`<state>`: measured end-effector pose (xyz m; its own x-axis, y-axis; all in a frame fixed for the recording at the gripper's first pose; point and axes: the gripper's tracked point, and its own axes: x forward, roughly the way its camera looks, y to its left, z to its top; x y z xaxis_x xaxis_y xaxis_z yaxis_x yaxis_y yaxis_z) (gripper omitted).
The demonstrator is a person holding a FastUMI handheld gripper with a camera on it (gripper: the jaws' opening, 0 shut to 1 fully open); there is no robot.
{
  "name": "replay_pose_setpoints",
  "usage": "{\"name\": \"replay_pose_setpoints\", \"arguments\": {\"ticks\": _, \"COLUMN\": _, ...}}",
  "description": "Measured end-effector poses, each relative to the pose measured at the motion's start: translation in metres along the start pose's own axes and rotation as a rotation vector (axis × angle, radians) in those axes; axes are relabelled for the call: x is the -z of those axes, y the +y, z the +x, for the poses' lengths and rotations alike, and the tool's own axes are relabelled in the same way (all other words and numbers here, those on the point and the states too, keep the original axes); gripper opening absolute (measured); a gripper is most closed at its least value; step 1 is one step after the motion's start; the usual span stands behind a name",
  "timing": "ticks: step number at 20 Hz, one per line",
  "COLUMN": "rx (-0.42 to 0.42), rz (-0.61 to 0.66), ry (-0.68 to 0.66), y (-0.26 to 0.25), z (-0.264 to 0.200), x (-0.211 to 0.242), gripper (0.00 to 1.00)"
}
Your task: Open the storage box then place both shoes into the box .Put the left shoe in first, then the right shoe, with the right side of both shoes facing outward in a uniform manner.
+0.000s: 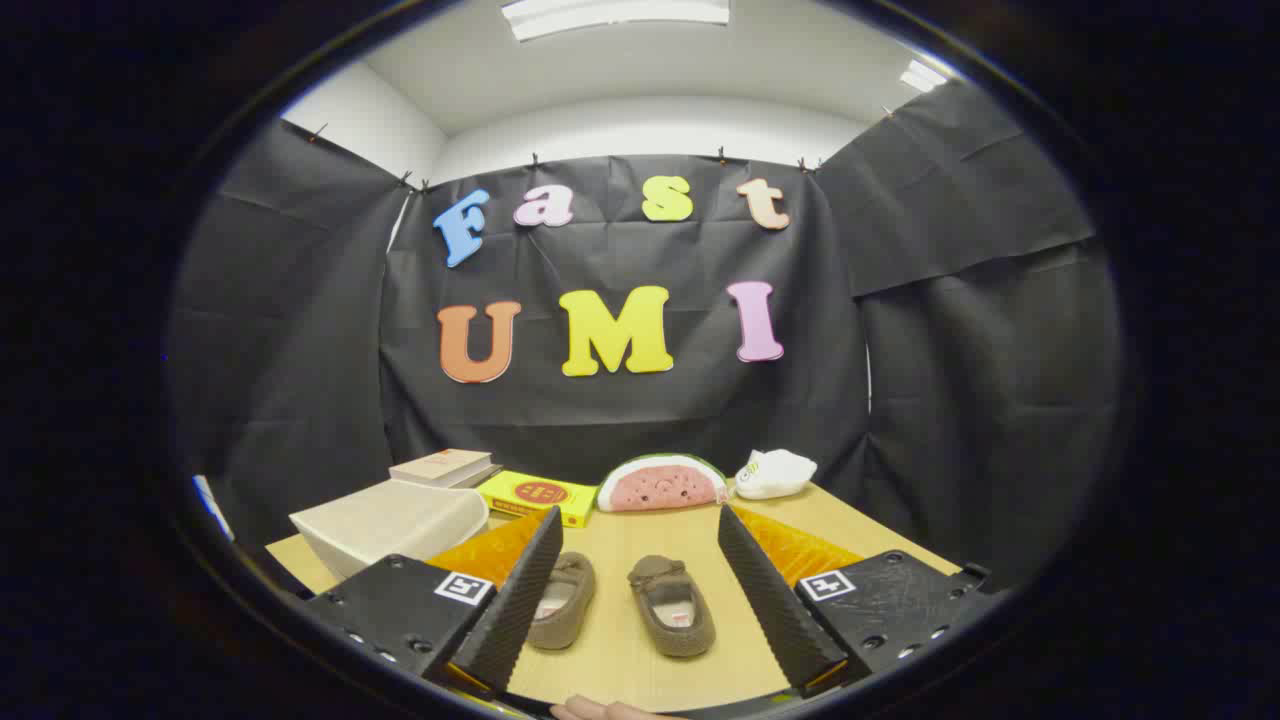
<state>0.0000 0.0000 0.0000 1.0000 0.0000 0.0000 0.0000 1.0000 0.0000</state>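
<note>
Black-draped booth, ceiling lights (615, 14), wooden table (640, 660)

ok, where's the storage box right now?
The storage box sits closed on the table's left side, beyond the open gripper's left finger, in front of the book.

No text can be read on the things here. The yellow box (536, 496) on the surface (640, 660) carries a red oval mark, its writing too small to make out. Each side of the tool (640, 560), whose fingers stand wide apart, bears a square black-and-white marker (464, 587), a pattern and no lettering.
</note>
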Motion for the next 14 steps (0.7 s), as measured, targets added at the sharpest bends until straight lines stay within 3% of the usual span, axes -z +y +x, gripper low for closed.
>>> {"name": "replay_pose_setpoints", "arguments": {"ticks": 14, "rx": -0.004, "rz": 0.010, "ry": 0.031, "y": 0.003, "z": 0.021, "x": 0.017, "gripper": 0.95}}
